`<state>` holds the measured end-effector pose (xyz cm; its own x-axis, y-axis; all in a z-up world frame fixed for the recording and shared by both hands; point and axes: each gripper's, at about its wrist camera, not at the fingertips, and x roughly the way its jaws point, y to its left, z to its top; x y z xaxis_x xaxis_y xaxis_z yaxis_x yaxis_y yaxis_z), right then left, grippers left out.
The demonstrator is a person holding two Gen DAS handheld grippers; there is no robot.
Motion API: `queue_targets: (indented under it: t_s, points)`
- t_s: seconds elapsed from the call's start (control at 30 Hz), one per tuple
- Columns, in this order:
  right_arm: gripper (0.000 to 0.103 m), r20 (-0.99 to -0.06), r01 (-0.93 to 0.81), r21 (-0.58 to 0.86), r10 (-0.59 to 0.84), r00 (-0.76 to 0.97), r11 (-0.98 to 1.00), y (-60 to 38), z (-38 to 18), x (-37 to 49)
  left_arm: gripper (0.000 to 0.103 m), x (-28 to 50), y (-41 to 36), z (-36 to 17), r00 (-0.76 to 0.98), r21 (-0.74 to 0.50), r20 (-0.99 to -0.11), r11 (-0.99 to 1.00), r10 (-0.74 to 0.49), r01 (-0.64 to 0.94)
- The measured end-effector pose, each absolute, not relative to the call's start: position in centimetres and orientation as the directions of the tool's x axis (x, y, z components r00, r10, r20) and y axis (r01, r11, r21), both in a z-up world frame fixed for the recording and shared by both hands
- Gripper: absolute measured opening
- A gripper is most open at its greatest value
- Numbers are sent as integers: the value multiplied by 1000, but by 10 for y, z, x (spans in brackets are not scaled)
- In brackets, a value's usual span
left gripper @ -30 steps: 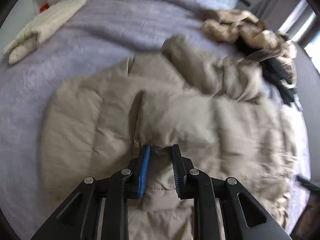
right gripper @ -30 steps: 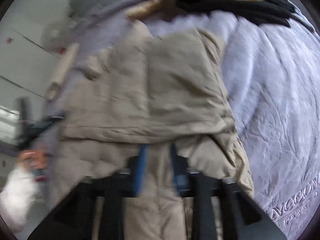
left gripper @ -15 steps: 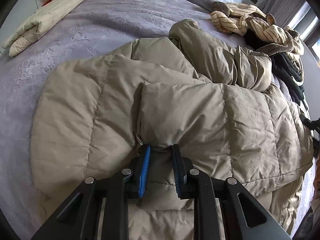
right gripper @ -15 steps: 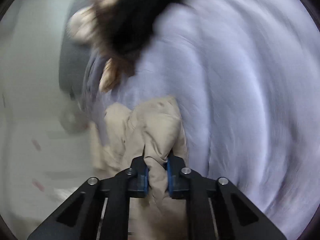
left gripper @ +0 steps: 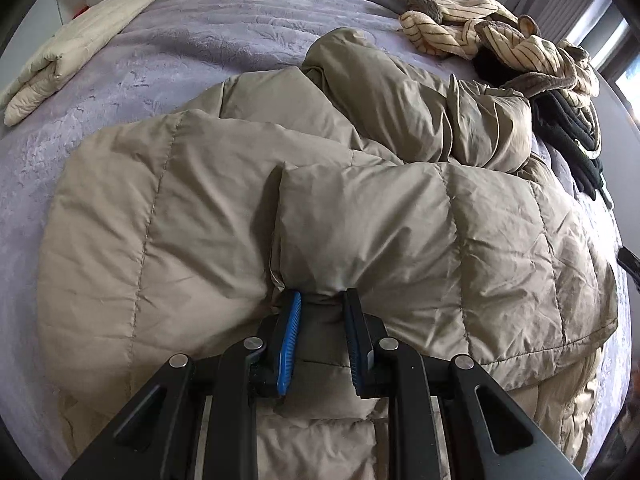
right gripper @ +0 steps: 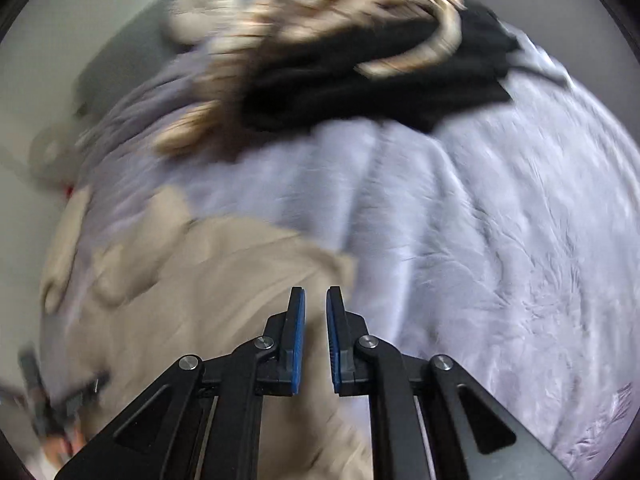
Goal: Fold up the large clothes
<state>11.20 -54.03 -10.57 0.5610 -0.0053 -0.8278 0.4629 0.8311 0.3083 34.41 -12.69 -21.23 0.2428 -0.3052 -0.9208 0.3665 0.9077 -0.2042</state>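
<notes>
A large beige puffer jacket (left gripper: 360, 220) lies spread on the lilac bed cover (left gripper: 240, 40), one quilted panel folded over the rest and a sleeve bunched at the back. My left gripper (left gripper: 320, 300) is shut on the near edge of that folded panel, with fabric pinched between its blue pads. In the blurred right wrist view, my right gripper (right gripper: 316, 296) hangs over the jacket (right gripper: 200, 300) near its edge. Its jaws are almost together and no fabric shows between them.
A folded cream garment (left gripper: 72, 52) lies at the far left of the bed. A striped cream garment (left gripper: 480, 28) and black clothes (left gripper: 568, 132) are heaped at the far right, and the black clothes (right gripper: 360, 80) also show ahead of the right gripper. Bare lilac cover (right gripper: 480, 240) spreads to its right.
The right gripper closed on a jacket fold half a second ago. It has since swung sideways and now shows no fold between its jaws. The left gripper kept its grip.
</notes>
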Motion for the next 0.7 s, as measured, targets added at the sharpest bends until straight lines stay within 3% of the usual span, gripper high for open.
queue_targets:
  t_s: [0.3, 0.5, 0.6, 0.7]
  points:
    - [7, -901, 441, 166, -46, 431, 882, -521, -186, 120, 23, 336, -128, -217, 275, -186, -910, 899, -309, 397]
    - [7, -905, 428, 97, -100, 414, 899, -511, -176, 123, 23, 322, -126, -204, 324, -98, -915, 911, -241, 402]
    - [7, -903, 439, 88, -115, 415, 894, -515, -164, 115, 24, 316, -118, -196, 367, 6, -917, 916, -155, 401]
    - [12, -900, 462, 97, -120, 419, 881, -512, -149, 98, 24, 315, -104, -190, 361, 19, -924, 927, -128, 375]
